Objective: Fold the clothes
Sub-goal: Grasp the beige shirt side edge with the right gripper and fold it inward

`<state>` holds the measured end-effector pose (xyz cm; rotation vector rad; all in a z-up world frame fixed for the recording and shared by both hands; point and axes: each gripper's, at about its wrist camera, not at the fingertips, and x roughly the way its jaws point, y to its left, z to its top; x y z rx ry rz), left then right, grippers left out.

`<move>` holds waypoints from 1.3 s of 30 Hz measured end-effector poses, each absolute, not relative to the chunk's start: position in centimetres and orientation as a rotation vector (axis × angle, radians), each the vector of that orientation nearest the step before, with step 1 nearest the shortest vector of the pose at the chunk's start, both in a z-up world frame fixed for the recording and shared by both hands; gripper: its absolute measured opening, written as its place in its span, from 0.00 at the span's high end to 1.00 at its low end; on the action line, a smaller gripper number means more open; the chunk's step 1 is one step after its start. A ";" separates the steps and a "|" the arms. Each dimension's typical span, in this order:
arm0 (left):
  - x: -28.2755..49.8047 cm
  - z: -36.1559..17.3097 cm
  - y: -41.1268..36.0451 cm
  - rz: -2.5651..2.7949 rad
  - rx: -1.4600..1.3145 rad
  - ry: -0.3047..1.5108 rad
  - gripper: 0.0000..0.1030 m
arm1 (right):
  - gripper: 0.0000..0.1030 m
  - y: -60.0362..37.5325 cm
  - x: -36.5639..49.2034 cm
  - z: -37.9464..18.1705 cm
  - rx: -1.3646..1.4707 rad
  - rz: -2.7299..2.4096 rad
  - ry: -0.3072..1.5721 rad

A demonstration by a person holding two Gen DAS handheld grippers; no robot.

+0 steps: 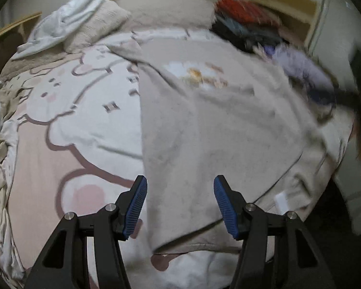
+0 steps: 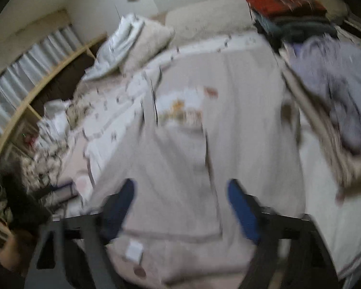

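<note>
A beige garment [image 1: 204,130] with a white and orange print lies spread flat on the bed, its near edge folded with a white label [image 1: 282,201] showing. My left gripper [image 1: 180,204] hovers above its near left edge, jaws open, nothing between the blue pads [image 1: 137,207]. In the blurred right wrist view the same beige garment [image 2: 192,159] lies below my right gripper [image 2: 180,207], whose blue pads [image 2: 244,213] stand apart with only cloth far beneath them. The white label [image 2: 134,249] sits near the garment's front edge.
The bed carries a pink and white cartoon cover [image 1: 67,125]. Pillows [image 1: 96,26] and a white cloth lie at the head. A stack of folded clothes, red on top [image 2: 284,2], stands at the back right, with a lilac garment [image 2: 337,82] beside it. A wooden shelf [image 2: 36,91] runs along the left.
</note>
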<state>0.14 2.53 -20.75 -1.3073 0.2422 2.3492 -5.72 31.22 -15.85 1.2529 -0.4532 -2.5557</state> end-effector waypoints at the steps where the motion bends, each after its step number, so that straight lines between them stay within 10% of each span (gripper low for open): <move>1: 0.3 -21.5 2.9 2.333 -1.327 0.278 0.44 | 0.56 31.5 -7.3 -15.7 1.249 -2.550 -0.463; 11: 1.5 -24.2 2.3 2.284 -1.406 0.287 0.45 | 0.61 28.9 -18.8 -24.2 1.554 -2.228 -0.569; 14: 1.6 -24.4 2.4 2.274 -1.405 0.286 0.45 | 0.92 28.1 -17.7 -23.6 1.496 -2.259 -0.503; 39: 0.1 -24.8 1.2 2.165 -1.453 0.184 0.45 | 1.00 26.9 -18.3 -24.8 1.608 -2.390 -0.193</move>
